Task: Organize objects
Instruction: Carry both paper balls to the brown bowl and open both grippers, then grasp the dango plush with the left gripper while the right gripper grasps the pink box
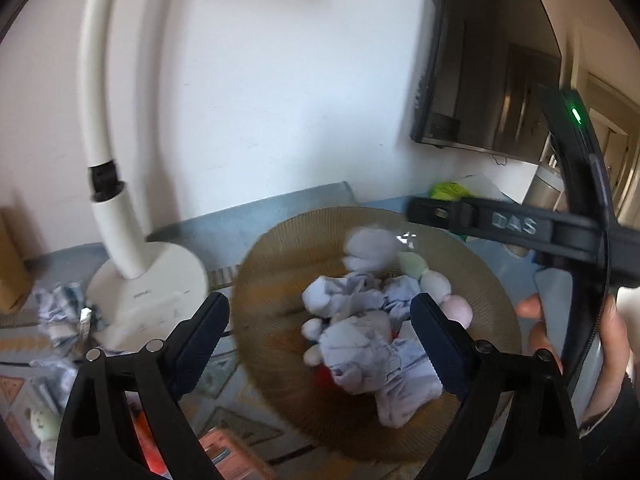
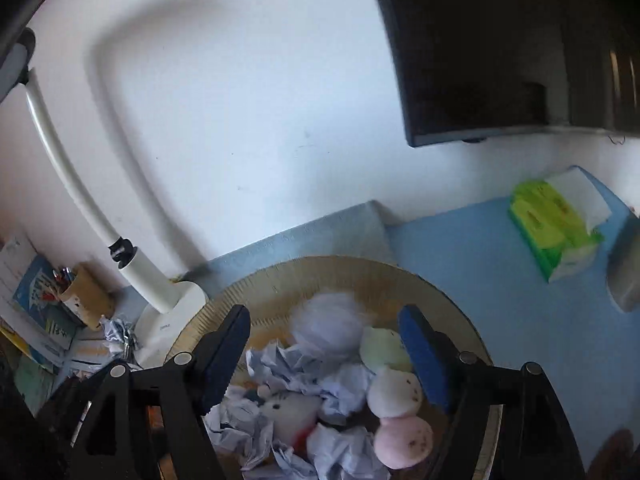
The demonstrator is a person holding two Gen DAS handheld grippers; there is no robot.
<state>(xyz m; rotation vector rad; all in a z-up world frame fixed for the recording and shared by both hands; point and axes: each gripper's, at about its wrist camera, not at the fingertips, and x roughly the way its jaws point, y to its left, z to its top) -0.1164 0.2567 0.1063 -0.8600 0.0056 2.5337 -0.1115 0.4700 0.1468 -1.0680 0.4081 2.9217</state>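
Note:
A round woven basket (image 1: 280, 248) (image 2: 348, 270) sits on a blue mat. It holds crumpled paper balls (image 1: 360, 344) (image 2: 344, 390), a fluffy white pompom (image 1: 370, 250) (image 2: 326, 326), pastel plush balls (image 2: 394, 394) and a small white plush toy (image 2: 290, 412). My left gripper (image 1: 320, 340) is open above the basket, its jaws either side of the paper. My right gripper (image 2: 326, 354) is open above the basket too, empty. The right gripper's body (image 1: 512, 226) shows at the right of the left wrist view, held by a hand (image 1: 612, 344).
A white desk lamp (image 1: 132, 280) (image 2: 160, 292) stands left of the basket. More crumpled paper (image 1: 60, 312) (image 2: 118, 334), books and a pen holder (image 2: 86, 290) lie at the left. A green tissue pack (image 2: 554, 228) is at the back right. A dark monitor (image 2: 500, 52) hangs on the wall.

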